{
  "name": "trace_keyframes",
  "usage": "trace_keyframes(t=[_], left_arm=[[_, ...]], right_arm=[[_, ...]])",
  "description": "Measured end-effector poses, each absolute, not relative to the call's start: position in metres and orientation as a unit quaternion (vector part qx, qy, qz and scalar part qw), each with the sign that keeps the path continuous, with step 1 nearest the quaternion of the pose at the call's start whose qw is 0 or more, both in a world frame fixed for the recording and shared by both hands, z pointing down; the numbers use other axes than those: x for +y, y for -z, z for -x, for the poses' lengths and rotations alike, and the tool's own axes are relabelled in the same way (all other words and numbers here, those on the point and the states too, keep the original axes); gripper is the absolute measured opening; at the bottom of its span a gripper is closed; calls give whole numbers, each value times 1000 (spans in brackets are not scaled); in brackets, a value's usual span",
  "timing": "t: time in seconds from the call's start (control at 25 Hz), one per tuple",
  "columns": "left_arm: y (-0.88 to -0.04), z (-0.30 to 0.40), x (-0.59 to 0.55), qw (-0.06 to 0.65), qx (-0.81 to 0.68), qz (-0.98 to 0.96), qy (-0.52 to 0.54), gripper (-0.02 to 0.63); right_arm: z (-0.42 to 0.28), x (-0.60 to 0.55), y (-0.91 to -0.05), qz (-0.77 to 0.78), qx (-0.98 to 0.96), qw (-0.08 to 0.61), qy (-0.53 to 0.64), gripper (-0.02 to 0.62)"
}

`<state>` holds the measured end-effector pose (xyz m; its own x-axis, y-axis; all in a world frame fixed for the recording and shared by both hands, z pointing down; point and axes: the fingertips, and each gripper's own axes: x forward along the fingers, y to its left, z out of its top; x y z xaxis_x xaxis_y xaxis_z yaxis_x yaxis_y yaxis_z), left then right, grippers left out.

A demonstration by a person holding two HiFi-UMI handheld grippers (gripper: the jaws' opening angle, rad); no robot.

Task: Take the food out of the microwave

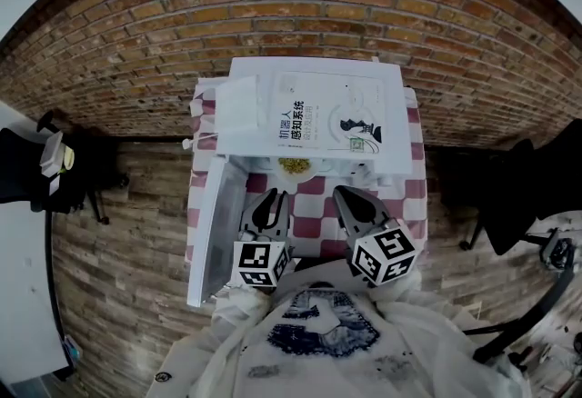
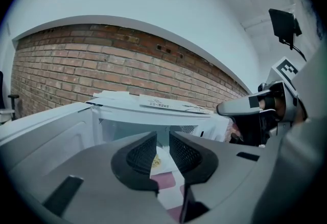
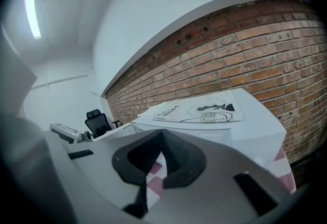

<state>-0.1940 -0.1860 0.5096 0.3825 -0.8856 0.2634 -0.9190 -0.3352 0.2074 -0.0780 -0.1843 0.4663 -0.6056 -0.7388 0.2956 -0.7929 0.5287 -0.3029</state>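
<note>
At center frame the microwave [image 1: 259,69] stands open, food [image 1: 293,165] inside. The left gripper [image 1: 271,197] has its fingers slightly released; the right gripper [image 1: 345,194] has its fingers clenched on nothing.

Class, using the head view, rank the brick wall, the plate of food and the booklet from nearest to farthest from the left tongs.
1. plate of food: just ahead of the left tongs, in the mouth of the microwave.
2. booklet: lying on top of the microwave, farther back.
3. brick wall: behind the microwave, farthest.
</note>
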Motion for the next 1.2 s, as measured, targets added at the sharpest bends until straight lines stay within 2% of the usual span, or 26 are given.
trace_keyframes(t=[0.2,0.28,0.36,0.56,0.72,1.2], left_arm=[[-523,188,-188,197,-540,-818,-36,127],[-528,184,-189,215,-528,-821,-27,167],[-533,178,-190,230,-516,-825,-20,238],[-546,174,-194,274,-509,-816,8,327],[-562,175,-199,318,-504,-803,28,350],[-607,187,-213,395,-509,-763,54,344]], right_arm=[[76,-182,-468,-441,-870,69,-207,14],[74,-181,-469,-443,-869,70,-207,14],[72,-180,-469,-445,-868,72,-207,14],[69,-179,-469,-446,-867,77,-206,14],[66,-180,-469,-447,-867,80,-205,14],[52,-182,-473,-462,-857,81,-214,14]])
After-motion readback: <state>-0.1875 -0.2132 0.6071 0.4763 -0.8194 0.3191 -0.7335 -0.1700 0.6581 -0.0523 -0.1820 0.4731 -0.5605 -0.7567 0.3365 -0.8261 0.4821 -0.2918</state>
